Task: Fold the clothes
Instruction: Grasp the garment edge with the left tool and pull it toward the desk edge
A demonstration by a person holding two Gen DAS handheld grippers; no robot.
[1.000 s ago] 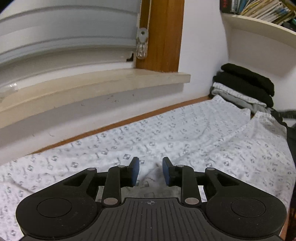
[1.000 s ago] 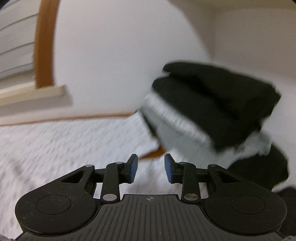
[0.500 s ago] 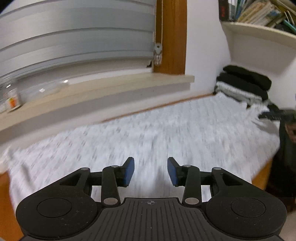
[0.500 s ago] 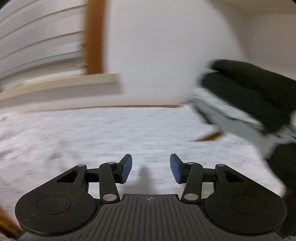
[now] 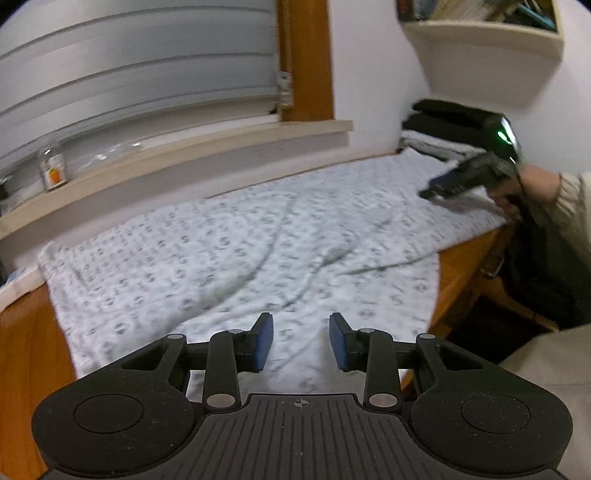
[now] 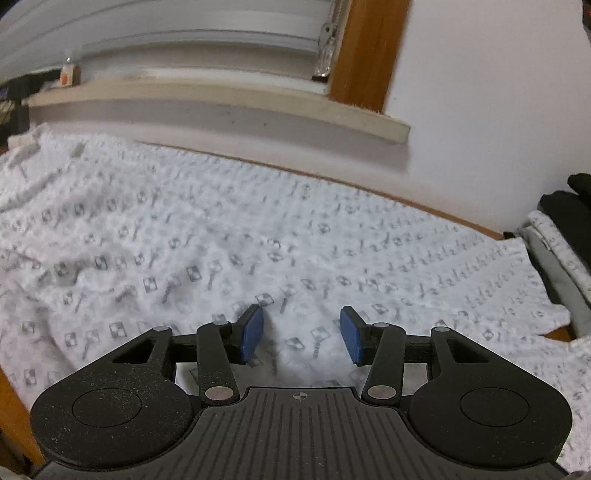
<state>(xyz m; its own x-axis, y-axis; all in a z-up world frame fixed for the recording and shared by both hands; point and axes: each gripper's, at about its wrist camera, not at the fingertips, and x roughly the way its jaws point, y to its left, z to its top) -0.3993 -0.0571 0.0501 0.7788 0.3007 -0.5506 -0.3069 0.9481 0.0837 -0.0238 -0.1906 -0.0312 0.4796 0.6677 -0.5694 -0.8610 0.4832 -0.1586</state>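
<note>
A white garment with a small grey print (image 5: 258,236) lies spread and wrinkled across a wooden surface. My left gripper (image 5: 301,332) hovers over its near edge; its jaws are closing with nothing between them. At the far right of the left wrist view, a hand holds my right gripper (image 5: 434,190) low over the cloth. In the right wrist view the right gripper (image 6: 303,325) stands open just above the garment (image 6: 258,229), with its blue pads apart and holding nothing.
A stack of folded black and grey clothes (image 5: 443,125) (image 6: 561,229) sits at the back right against the wall. A window sill (image 5: 184,147) behind holds a small jar (image 5: 53,173). A bookshelf (image 5: 480,33) hangs above. The bare wooden edge (image 5: 22,350) shows at the left.
Both grippers have pulled back towards the near side of the cloth. The right one has swung left, away from the folded stack. Both pairs of jaws stand wider than a second ago.
</note>
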